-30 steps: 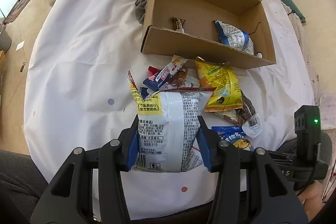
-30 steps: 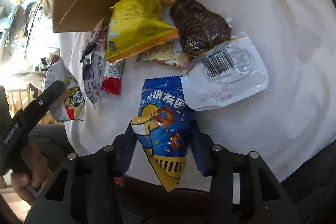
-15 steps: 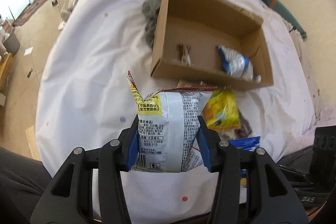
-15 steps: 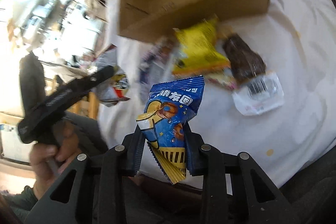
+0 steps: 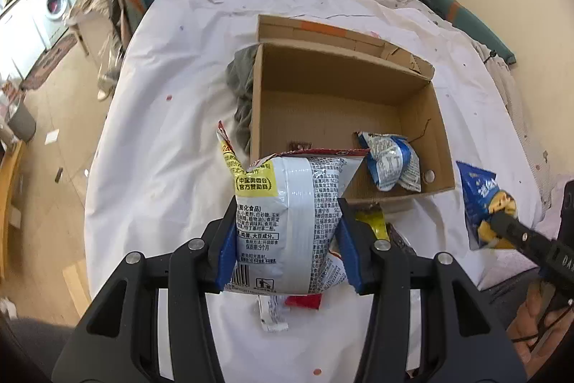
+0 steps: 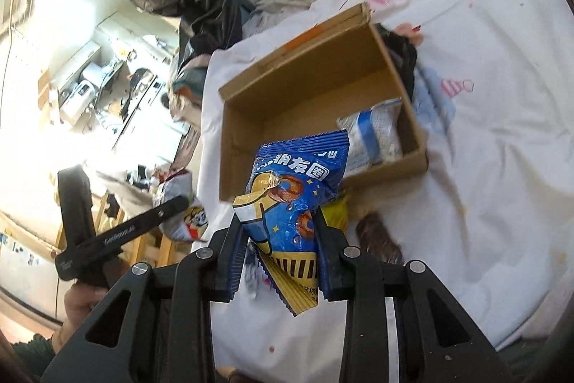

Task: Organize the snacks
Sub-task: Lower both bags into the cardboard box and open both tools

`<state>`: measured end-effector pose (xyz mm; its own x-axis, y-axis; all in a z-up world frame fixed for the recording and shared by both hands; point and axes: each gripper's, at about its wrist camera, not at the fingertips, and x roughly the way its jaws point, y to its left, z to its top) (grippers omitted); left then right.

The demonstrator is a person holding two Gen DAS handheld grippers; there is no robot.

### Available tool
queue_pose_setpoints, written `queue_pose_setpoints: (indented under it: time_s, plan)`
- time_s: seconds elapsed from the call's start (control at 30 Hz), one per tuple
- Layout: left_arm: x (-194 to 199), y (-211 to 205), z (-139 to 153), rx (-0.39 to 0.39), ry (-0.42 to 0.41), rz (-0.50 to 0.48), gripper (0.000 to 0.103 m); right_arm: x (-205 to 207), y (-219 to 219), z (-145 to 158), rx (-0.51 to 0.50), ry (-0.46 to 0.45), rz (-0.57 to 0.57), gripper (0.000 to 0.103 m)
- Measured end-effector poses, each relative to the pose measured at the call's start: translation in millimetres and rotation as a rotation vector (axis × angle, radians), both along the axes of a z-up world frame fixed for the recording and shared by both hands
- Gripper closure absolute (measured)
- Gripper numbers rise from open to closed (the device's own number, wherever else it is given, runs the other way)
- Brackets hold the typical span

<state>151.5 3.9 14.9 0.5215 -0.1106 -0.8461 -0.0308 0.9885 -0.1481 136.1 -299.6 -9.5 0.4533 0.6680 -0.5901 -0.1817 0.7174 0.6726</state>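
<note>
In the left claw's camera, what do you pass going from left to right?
Washing machine → white snack bag squeezed in the left claw → blue-and-white packet inside the cardboard box → blue snack bag held by the right claw.

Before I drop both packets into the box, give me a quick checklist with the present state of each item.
1. Left tongs shut on the white snack bag: ok, pinched on both sides.
2. Right tongs shut on the blue snack bag: ok, held by its lower half.
3. Cardboard box open: ok, flaps out of the way.
4. Free floor in the box: ok, only a blue-and-white packet and a small brown bar lie inside.
5. Bags fully over the opening: cannot tell, both look near the front wall.
6. Tongs apart from each other: ok.
</note>
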Motion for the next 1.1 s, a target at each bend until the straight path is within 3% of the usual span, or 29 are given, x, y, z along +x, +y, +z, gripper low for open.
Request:
queue_pose_setpoints:
  time_s: [0.27, 0.73, 0.83, 1.1]
  plan:
    - [32, -16, 4, 0.025, -0.013, -0.04, 0.058, 28, -5, 4, -0.004, -0.033, -0.009, 0.069]
    - [83, -32, -18, 0.042, -0.023, -0.072, 0.058, 83, 2, 2, -0.046, -0.057, -0.029, 0.069]
    - [87, -35, -30, 0.104, -0.041, -0.091, 0.058, 94, 2, -3, -0.062, -0.049, -0.048, 0.069]
    - [94, -26, -40, 0.048, -0.011, -0.064, 0.058, 103, 14, -25, -0.066, 0.018, -0.037, 0.068]
